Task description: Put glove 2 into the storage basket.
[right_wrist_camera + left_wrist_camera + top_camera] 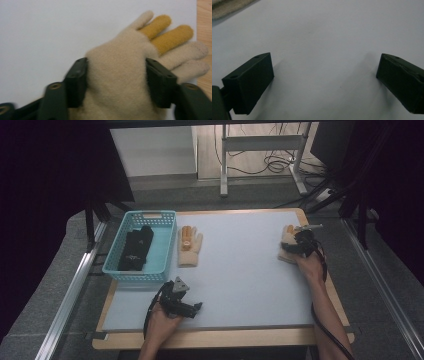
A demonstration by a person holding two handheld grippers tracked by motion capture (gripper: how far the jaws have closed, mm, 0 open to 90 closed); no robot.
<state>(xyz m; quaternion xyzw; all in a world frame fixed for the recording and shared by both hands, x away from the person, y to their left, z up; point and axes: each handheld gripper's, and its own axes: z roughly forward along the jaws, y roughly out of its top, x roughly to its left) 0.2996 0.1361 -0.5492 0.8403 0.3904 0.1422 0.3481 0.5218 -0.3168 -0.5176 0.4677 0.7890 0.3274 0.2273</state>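
A cream glove with two yellow fingers [287,234] lies at the right edge of the pale mat [240,270]. My right gripper [296,243] sits over its cuff end. In the right gripper view the two black jaws stand on either side of the glove's palm [130,45] and their pads press into the wool, so my right gripper [116,66] is shut on it. A matching glove [190,245] lies flat beside the basket. My left gripper [192,308] rests near the mat's front edge, and in its own view it [324,82] stands open with bare mat between the jaws.
A light blue plastic basket [150,213] stands at the mat's left side with a black folded item [136,249] inside. The wooden table edge [225,337] frames the mat. A metal stand and cables [265,155] are on the floor behind.
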